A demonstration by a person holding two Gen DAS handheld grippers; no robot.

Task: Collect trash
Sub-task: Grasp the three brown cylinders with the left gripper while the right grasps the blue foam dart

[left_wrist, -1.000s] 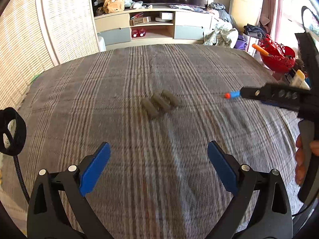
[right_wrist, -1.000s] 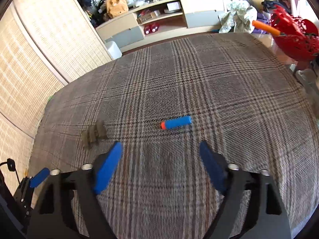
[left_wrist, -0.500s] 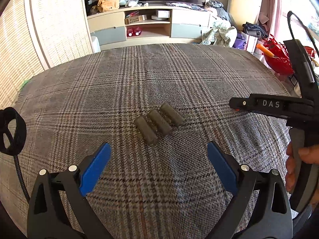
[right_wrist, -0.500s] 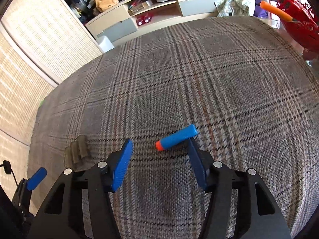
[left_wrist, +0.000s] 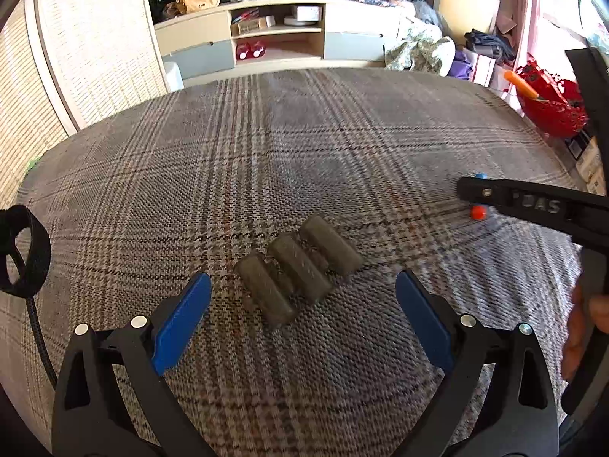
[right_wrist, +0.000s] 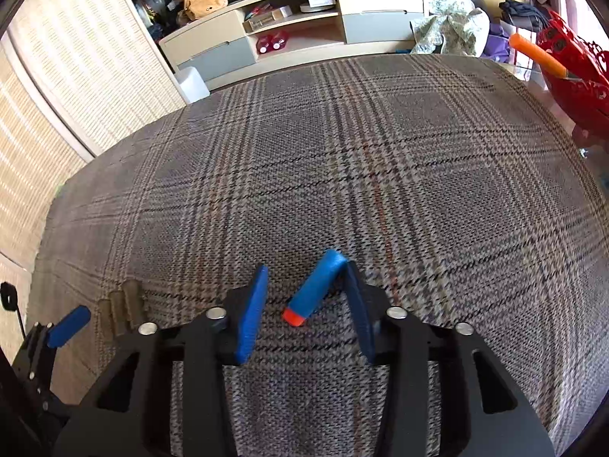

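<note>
- The foam dart lies slantwise on the plaid cover, near the middle, orange tip toward the near edge.
- The right gripper straddles it; its jaws have just been closing, the blue end touching the right pad, no clamp yet.
- The left gripper is held wide apart before the three-ridged brown piece.
- Next, judged: the squeeze must be finished squarely before lifting.

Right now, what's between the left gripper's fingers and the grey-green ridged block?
Nothing but bare plaid fabric. In the left wrist view the left gripper is open, its fingers flanking the near end of the grey-green ridged block without touching.
</note>
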